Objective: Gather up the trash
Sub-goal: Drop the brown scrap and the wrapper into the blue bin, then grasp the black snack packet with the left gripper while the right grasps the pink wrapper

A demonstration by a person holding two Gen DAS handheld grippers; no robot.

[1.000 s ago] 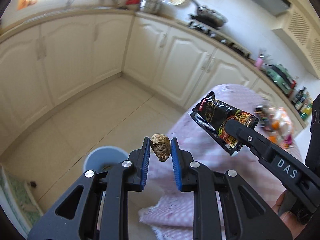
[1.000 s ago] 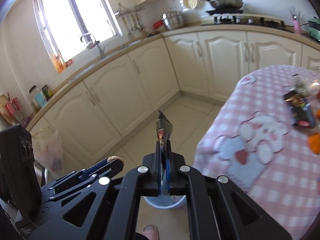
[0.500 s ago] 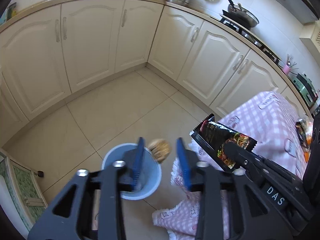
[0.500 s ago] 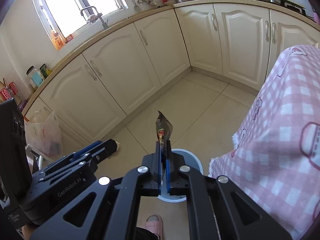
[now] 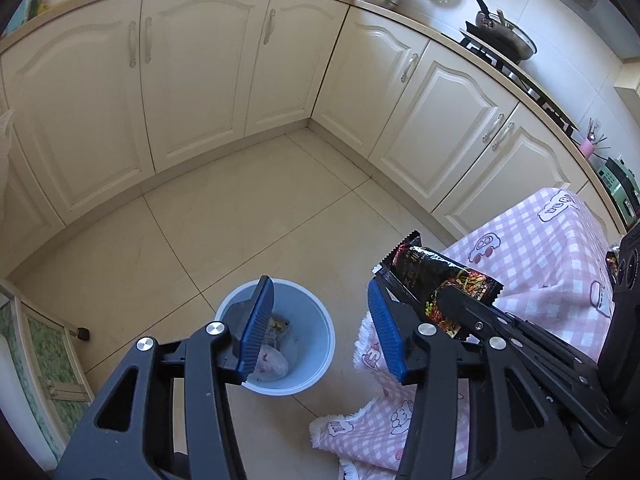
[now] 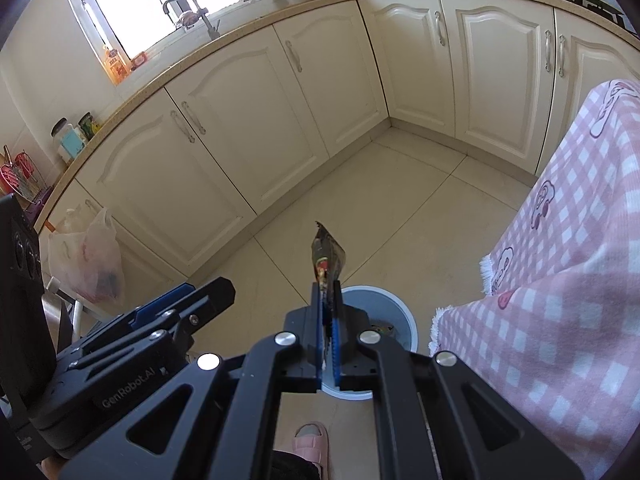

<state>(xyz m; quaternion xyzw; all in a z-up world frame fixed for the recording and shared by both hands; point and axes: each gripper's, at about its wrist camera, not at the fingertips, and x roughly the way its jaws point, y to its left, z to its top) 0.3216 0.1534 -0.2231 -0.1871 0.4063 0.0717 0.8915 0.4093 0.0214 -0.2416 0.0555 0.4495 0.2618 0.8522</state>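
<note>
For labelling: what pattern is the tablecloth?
Pink-and-white check with cartoon prints on the tablecloth; clearest in the right wrist view.

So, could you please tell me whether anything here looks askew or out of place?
Only the pink checked tablecloth: its fringed corner trails down to the floor beside the blue bin. Nothing looks spilled.

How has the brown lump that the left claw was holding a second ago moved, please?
Yes. The left claw is open and empty above the blue bin. The lump was falling toward the bin; it cannot be made out among the trash inside.
</note>
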